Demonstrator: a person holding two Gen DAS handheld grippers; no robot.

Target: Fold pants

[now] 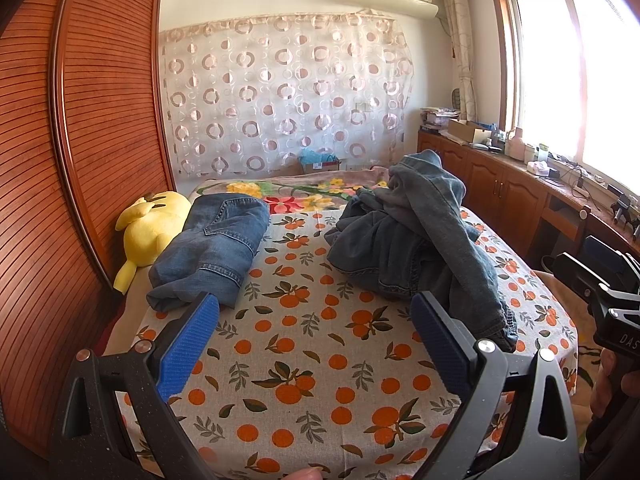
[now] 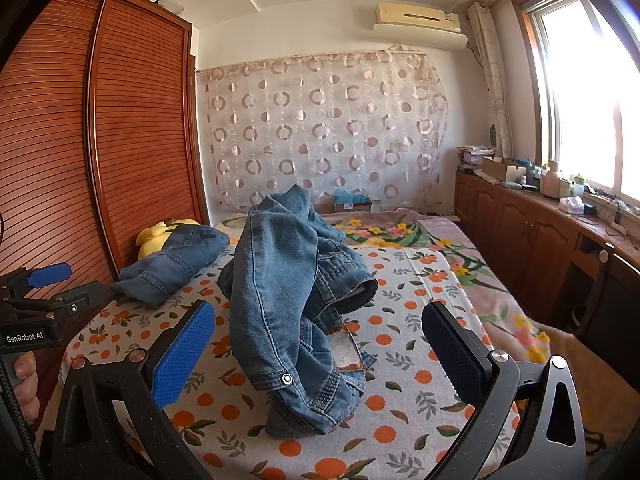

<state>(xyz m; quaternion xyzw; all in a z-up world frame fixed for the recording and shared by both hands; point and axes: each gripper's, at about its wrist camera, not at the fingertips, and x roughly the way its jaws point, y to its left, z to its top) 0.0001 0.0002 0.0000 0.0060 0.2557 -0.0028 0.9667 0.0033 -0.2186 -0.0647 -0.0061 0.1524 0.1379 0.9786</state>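
A crumpled heap of blue jeans [image 1: 416,240] lies on the orange-print bed sheet [image 1: 320,352], right of centre in the left wrist view. In the right wrist view the same heap [image 2: 288,304] stands just ahead, its waistband and snap button nearest me. A folded pair of jeans [image 1: 216,240] rests at the bed's left side, also seen as the folded pair [image 2: 176,264]. My left gripper [image 1: 314,334] hovers open over bare sheet, short of both. My right gripper [image 2: 318,344] is open, its blue pads [image 2: 182,354] flanking the heap's near end without touching it.
A yellow plush toy [image 1: 154,224] lies against the slatted wooden wardrobe [image 1: 80,140] on the left. A floral blanket [image 2: 404,232] covers the far bed. Wooden cabinets [image 1: 500,184] with clutter run under the window on the right. A hand [image 2: 24,380] holds the other gripper at left.
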